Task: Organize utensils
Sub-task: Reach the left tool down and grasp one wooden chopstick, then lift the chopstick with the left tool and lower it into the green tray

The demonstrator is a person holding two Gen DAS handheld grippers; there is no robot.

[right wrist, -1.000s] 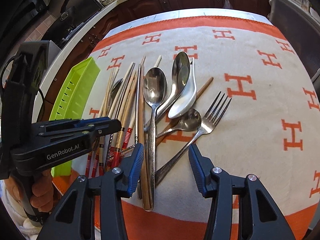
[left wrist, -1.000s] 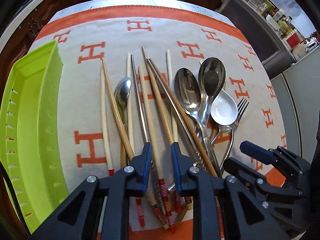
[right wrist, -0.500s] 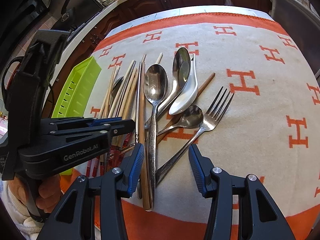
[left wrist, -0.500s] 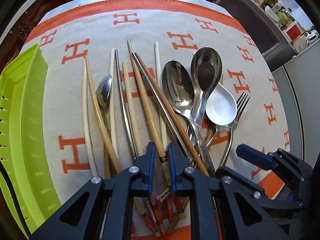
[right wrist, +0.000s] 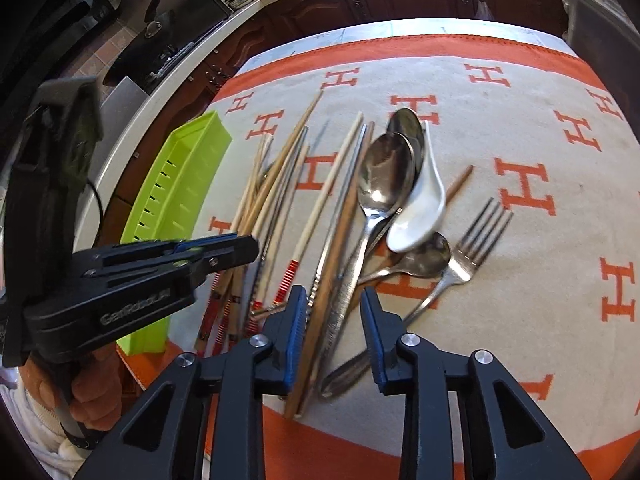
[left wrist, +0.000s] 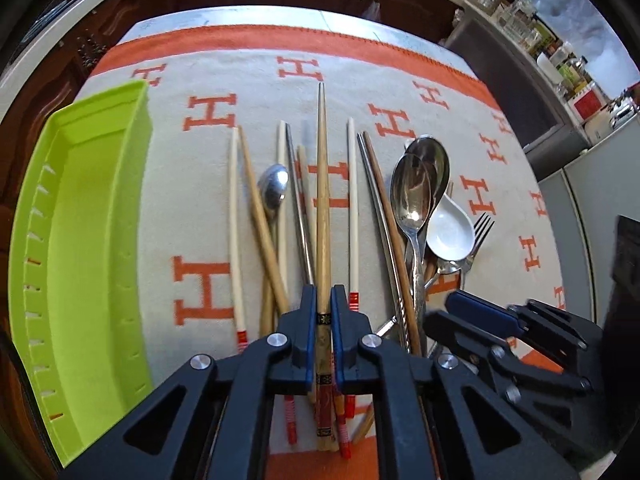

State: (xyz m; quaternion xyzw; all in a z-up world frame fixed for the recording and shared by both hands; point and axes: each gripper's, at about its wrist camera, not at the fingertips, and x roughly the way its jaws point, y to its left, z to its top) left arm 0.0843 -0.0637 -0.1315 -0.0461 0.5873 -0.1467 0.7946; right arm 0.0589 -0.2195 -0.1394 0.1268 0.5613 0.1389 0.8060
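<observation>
Green tray beside the chopsticks holds no utensils

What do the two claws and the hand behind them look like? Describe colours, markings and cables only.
Both are matte black plastic frames with silver screw heads and blue ribbed pads on the fingers. The left claw carries pale "GenRobot.AI" lettering on its side and a thin black cable behind it. The right claw shows no lettering. The left hand is bare-skinned with a white cuff.
</observation>
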